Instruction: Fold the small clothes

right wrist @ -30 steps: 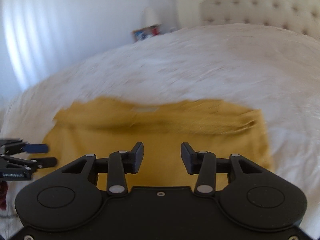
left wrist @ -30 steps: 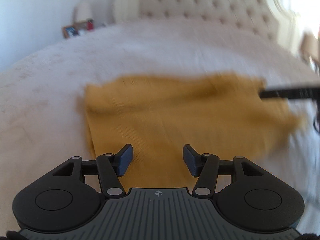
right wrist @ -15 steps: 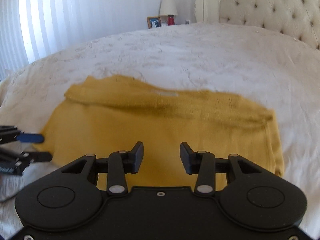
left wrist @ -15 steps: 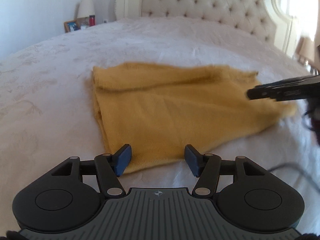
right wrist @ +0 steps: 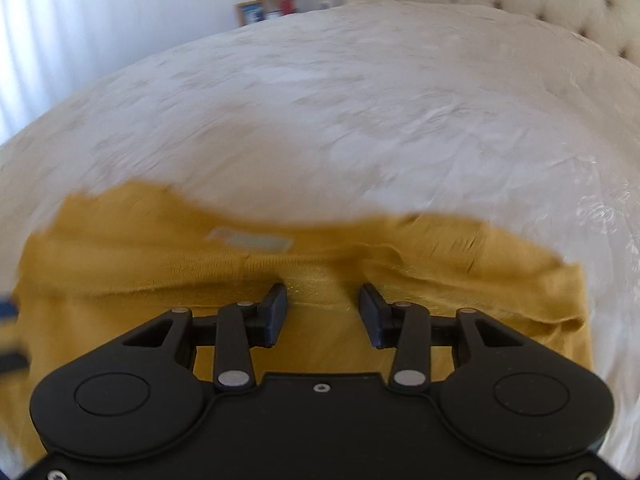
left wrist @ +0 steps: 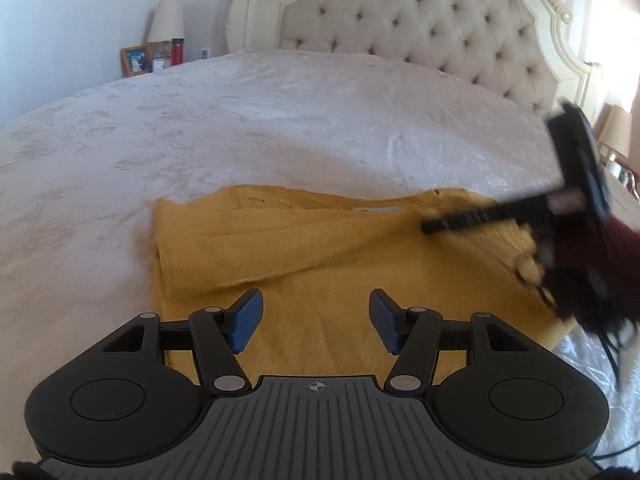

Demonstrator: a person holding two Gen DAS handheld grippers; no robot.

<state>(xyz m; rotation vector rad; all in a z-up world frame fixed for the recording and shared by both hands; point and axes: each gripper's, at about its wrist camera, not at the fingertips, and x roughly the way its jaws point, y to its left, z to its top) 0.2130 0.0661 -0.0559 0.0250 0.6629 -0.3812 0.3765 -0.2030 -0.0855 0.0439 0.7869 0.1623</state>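
Observation:
A mustard yellow knit garment (left wrist: 320, 256) lies flat on the white bedspread (left wrist: 280, 120), its far part folded over itself, a pale label near the far edge. My left gripper (left wrist: 314, 312) hovers open over the garment's near left part, nothing between its blue pads. In the right wrist view the same garment (right wrist: 140, 276) fills the lower half, label (right wrist: 256, 240) visible. My right gripper (right wrist: 323, 304) stands open just above the folded band, with nothing between its fingers. It also shows blurred in the left wrist view as the right gripper (left wrist: 460, 220) over the garment's right side.
A tufted cream headboard (left wrist: 420, 28) closes the far end of the bed. A nightstand with a lamp (left wrist: 166, 20), a picture frame (left wrist: 136, 60) and a red bottle (left wrist: 178, 50) stands far left. A dark red sleeve (left wrist: 592, 264) holds the right gripper.
Both grippers have moved forward over the garment, which now lies closer beneath them. The right gripper swung in over the garment's far folded band. Both stay open.

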